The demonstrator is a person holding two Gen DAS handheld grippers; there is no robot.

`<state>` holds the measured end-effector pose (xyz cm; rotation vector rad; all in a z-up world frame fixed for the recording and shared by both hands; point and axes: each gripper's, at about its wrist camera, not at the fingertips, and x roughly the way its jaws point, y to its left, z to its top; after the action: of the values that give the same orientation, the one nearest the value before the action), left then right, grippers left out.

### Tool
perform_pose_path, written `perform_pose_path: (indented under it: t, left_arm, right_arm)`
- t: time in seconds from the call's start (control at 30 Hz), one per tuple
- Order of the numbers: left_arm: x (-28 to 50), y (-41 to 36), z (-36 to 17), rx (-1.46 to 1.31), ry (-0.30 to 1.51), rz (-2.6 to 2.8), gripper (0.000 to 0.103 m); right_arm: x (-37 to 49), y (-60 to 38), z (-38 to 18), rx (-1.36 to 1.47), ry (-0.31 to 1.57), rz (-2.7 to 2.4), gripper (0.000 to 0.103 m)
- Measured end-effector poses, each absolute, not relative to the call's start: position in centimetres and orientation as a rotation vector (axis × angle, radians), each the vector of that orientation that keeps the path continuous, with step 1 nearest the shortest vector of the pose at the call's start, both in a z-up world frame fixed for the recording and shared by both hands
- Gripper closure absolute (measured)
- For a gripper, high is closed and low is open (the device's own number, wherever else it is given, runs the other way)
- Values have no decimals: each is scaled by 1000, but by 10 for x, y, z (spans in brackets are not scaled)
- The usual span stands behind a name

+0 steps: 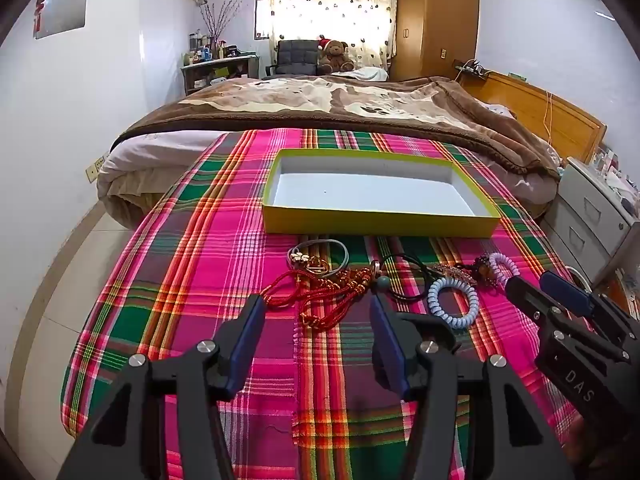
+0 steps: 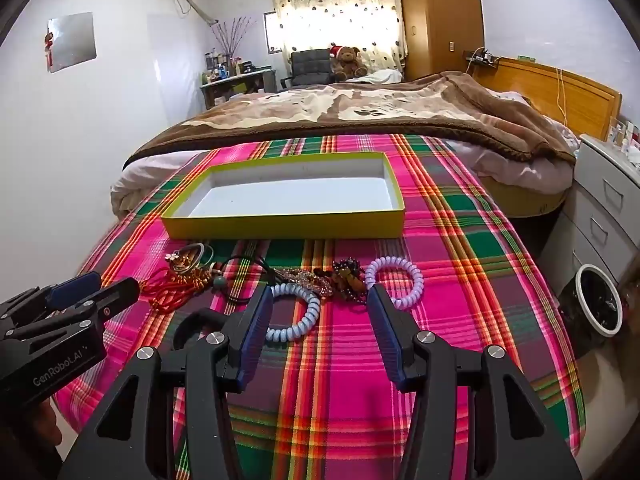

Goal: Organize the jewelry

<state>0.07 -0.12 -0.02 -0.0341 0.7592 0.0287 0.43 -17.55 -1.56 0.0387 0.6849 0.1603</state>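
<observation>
**Jewelry in a row before an empty yellow box, both grippers held apart**

Left wrist view: the left gripper (image 1: 316, 312) hovers over a pink-and-green plaid cloth (image 1: 192, 264) with its two blue-padded fingers spread wide and nothing between them. Just ahead of the fingertips lies a red knotted cord ornament (image 1: 320, 300), and beyond it a grey band with gold charms (image 1: 316, 258). To the right sit a black cord loop (image 1: 404, 276), a pale blue spiral bracelet (image 1: 452, 300), a dark beaded cluster (image 1: 464, 272) and a lilac spiral bracelet (image 1: 504, 266). Behind the whole row stands a shallow yellow box (image 1: 376, 222), white inside, nothing in it. The right gripper (image 1: 536, 286) enters at the right edge, near the lilac bracelet — its fingers seem spread, but the gap is seen side-on.

Right wrist view: the right gripper (image 2: 318, 300) is likewise open, its fingers flanking bare cloth. The pale blue spiral bracelet (image 2: 294, 312) touches the left finger; the lilac spiral bracelet (image 2: 394, 278) lies beside the right fingertip. The beaded cluster (image 2: 348, 276) sits between them, further on. The left gripper (image 2: 96, 286) shows at the left edge, fingers parted, just beside the red cord ornament (image 2: 172, 292). The yellow box (image 2: 280, 226) stands beyond — a brown blanket (image 2: 360, 112) covers the bed behind it.
</observation>
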Motion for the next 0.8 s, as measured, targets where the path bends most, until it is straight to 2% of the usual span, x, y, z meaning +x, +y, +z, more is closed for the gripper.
perform_pose_path:
  t: [0.8]
  left_arm:
    - [-1,-2,1,-24,753,58,46]
  right_arm:
    - [1,-176,-14,33,674,152,53]
